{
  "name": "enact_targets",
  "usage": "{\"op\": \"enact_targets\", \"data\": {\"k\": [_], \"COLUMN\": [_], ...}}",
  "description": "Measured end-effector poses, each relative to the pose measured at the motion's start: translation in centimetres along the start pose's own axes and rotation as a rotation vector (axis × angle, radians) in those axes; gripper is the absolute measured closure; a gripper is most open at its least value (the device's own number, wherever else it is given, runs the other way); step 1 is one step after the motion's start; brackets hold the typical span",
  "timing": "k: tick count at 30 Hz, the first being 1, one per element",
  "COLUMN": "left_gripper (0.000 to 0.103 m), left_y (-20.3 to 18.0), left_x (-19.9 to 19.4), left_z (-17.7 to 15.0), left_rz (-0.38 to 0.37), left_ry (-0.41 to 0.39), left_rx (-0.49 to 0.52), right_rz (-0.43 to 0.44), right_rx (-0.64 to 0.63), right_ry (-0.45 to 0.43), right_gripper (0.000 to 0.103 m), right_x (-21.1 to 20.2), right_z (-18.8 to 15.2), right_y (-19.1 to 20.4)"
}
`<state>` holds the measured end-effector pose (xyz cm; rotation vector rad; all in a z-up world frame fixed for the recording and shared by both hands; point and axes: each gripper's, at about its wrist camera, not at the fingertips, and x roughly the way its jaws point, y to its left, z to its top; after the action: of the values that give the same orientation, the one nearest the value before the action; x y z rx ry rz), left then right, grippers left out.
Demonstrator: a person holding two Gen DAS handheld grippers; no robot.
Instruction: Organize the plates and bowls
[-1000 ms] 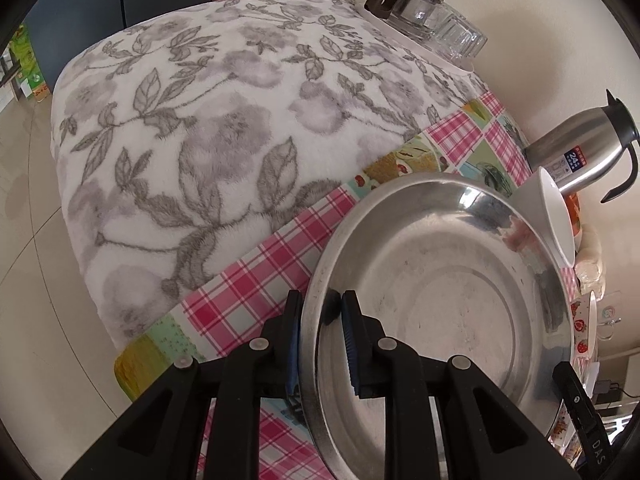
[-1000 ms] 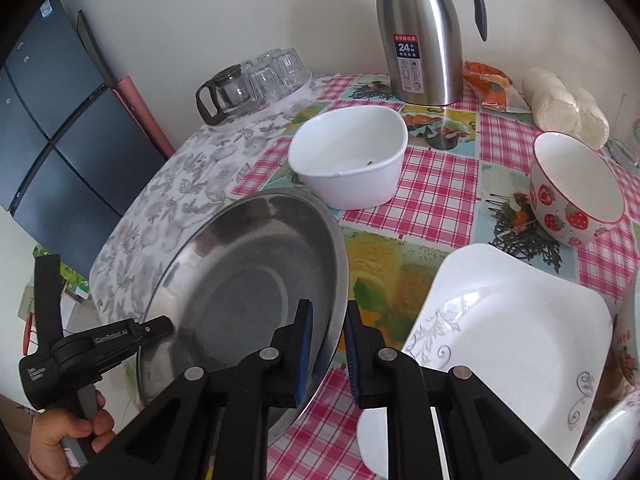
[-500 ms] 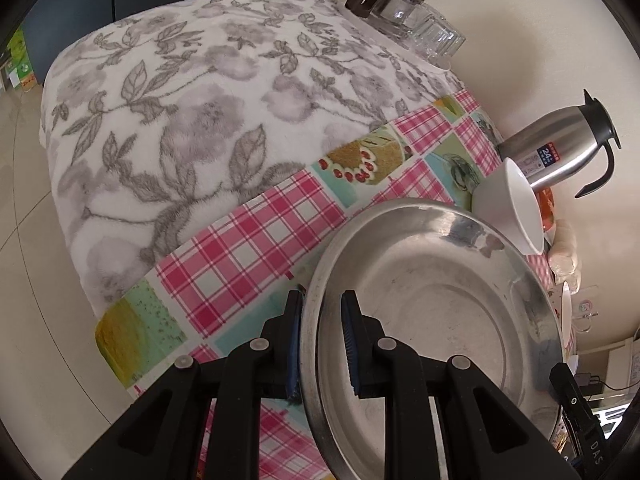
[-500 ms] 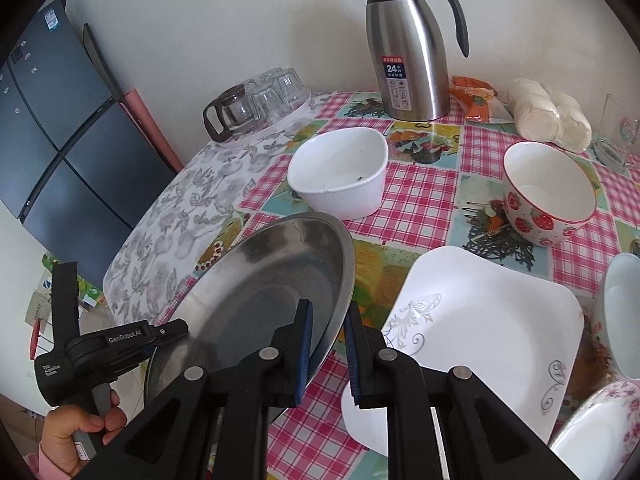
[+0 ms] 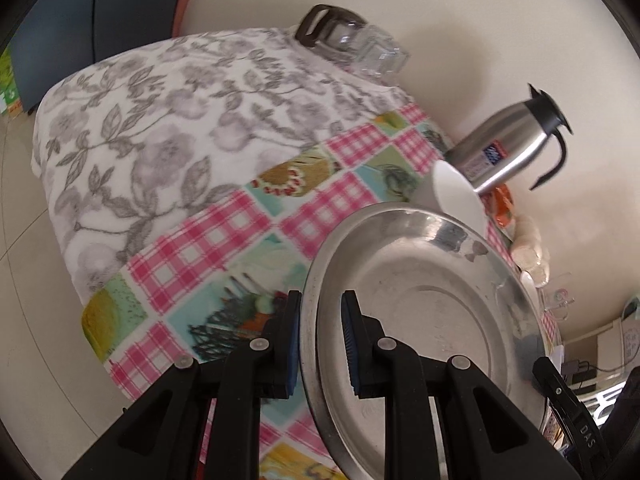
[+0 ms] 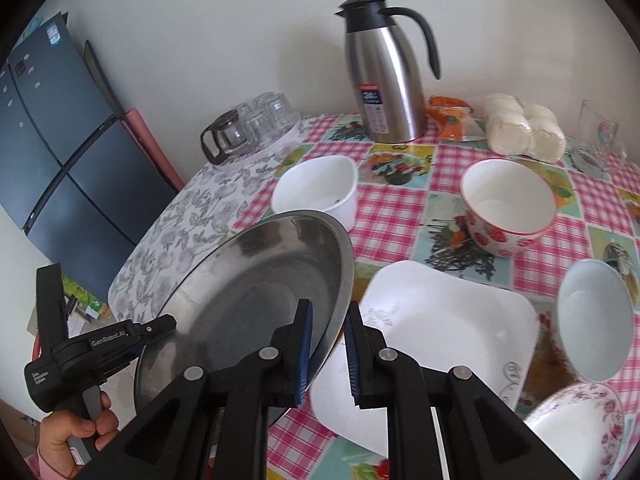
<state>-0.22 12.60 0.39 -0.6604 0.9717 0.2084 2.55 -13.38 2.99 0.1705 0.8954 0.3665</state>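
Observation:
Both grippers hold one large steel plate (image 6: 256, 300) by opposite rims, lifted and tilted above the table. My left gripper (image 5: 319, 336) is shut on its near rim; the steel plate (image 5: 432, 320) fills the lower right of that view. My right gripper (image 6: 327, 350) is shut on the right rim. A white square plate (image 6: 440, 336) lies just right of it. A white square bowl (image 6: 320, 192), a strawberry bowl (image 6: 508, 208), a pale blue bowl (image 6: 596, 320) and a floral bowl (image 6: 576, 424) stand around.
A steel thermos jug (image 6: 384, 76) stands at the back. A glass pot and cups on a tray (image 6: 252, 128) sit back left on the grey floral cloth (image 5: 160, 128). Wrapped buns (image 6: 524, 128) and a glass (image 6: 596, 132) are back right. A dark fridge (image 6: 60, 152) stands left.
Both grippers have carried the steel plate higher and back toward the table's near edge, tilting it more. The bowls and the white plate have stayed put.

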Motion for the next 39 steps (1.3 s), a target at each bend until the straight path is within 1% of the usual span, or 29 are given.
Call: {"op": "enact_targets", "data": {"k": [4, 9, 20, 24, 30, 39], "left_gripper": [0.083, 0.083, 0.083, 0.083, 0.083, 0.083], "left_y": [-2.1, -4.6, -8.5, -9.7, -11.0, -12.7], "left_x": [-0.1, 0.3, 1.7, 2.2, 3.0, 4.0], "left_z": [-0.9, -2.3, -4.8, -5.7, -6.9, -8.3], "left_rz": [-0.012, -0.018, -0.023, -0.009, 0.011, 0.052], "left_ry": [-0.003, 0.014, 0.059, 0.067, 0.098, 0.116], "left_rx": [0.046, 0.104, 0.23, 0.288, 0.354, 0.439], "right_rz": [-0.018, -0.039, -0.058, -0.059, -0.067, -0.097], "right_rx": [0.017, 0.036, 0.154, 0.189, 0.248, 0.315], "right_ry": [-0.008, -0.014, 0.04, 0.052, 0.075, 0.099], "right_gripper": [0.086, 0.086, 0.086, 0.086, 0.085, 0.085], "right_x": [-1.0, -2.1, -1.9, -1.8, -1.6, -1.7], "right_z": [0.0, -0.2, -1.5, -1.9, -2.5, -3.6], "right_y": [-1.7, -4.1, -9.9, -11.5, -13.6, -15.5]}}
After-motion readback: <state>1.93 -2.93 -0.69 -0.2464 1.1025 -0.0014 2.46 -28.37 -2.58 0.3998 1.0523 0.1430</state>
